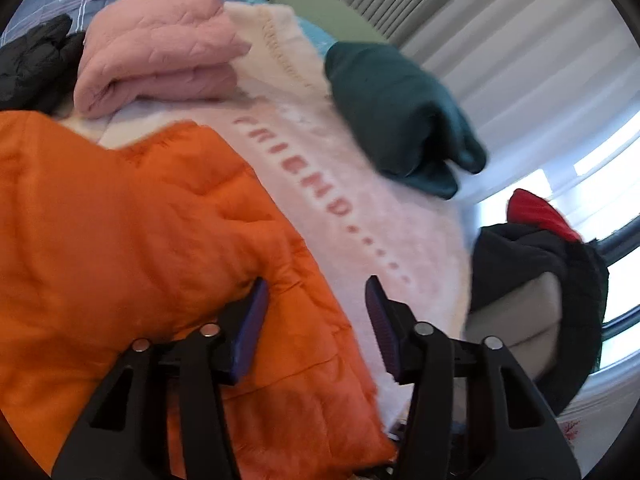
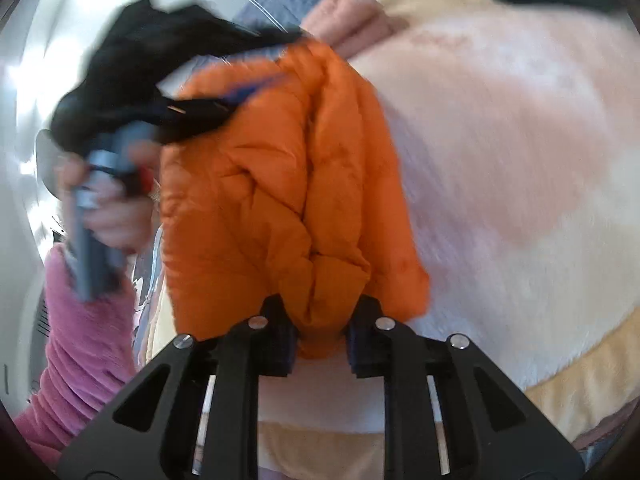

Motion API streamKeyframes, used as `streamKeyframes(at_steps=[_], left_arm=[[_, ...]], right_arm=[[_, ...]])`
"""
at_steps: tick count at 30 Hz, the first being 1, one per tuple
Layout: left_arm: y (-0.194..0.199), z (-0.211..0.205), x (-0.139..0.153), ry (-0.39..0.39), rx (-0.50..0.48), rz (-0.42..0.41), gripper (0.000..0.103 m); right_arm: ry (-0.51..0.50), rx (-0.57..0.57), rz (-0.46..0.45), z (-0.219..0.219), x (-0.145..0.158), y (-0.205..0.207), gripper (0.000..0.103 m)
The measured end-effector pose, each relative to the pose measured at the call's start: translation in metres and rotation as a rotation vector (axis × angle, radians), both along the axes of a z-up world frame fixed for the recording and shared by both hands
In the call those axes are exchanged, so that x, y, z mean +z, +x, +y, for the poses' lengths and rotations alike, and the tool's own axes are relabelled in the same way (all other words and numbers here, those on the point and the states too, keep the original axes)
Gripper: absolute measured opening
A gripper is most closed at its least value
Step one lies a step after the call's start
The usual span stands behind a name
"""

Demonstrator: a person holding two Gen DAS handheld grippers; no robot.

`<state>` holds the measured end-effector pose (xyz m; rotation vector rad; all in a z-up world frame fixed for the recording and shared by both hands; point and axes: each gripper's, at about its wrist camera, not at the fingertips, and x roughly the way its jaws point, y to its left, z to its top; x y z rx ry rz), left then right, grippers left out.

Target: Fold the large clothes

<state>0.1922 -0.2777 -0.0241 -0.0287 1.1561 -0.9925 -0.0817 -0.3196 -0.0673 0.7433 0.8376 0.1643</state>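
Orange puffer jacket [image 2: 280, 184] held up over a blanket-covered bed during folding.

The right gripper [image 2: 319, 332] was clamped on a bunched fold of the jacket, which hung above the pale pink fleece blanket [image 1: 352, 200] printed "FRIEND". The left gripper [image 1: 316, 300] stood with its fingers spread wide, holding nothing, poised just over the jacket's edge. A folded pink garment [image 1: 160, 56] and a folded dark green one [image 1: 396, 116] lay on the blanket beyond; a black garment [image 1: 536, 264] sat off its edge.
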Motion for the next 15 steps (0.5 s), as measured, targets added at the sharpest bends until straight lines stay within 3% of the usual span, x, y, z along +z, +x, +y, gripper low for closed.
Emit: streamKeyframes(at_steps=[5,8,10,14,15], left_arm=[[-0.013,0.047,0.038,0.020,0.065,-0.262,0.024],[-0.017,0.079,0.043,0.029,0.102,-0.348,0.022],[-0.016,0.089,0.034,0.066,0.116,-0.374,0.022],[-0.011,0.069,-0.022,0.246,0.104,-0.440,0.021],[-0.011,0.067,-0.028,0.252,0.101,-0.446,0.021]], right_arm=[[0.014,-0.002,-0.008,0.001,-0.003,-0.004,0.019],[0.015,0.006,-0.013,-0.001,-0.006,-0.001,0.019],[0.011,0.014,-0.019,0.003,-0.007,-0.004,0.021],[-0.008,0.029,-0.051,0.003,0.000,-0.003,0.037],[-0.047,0.018,-0.061,0.005,0.006,-0.005,0.039]])
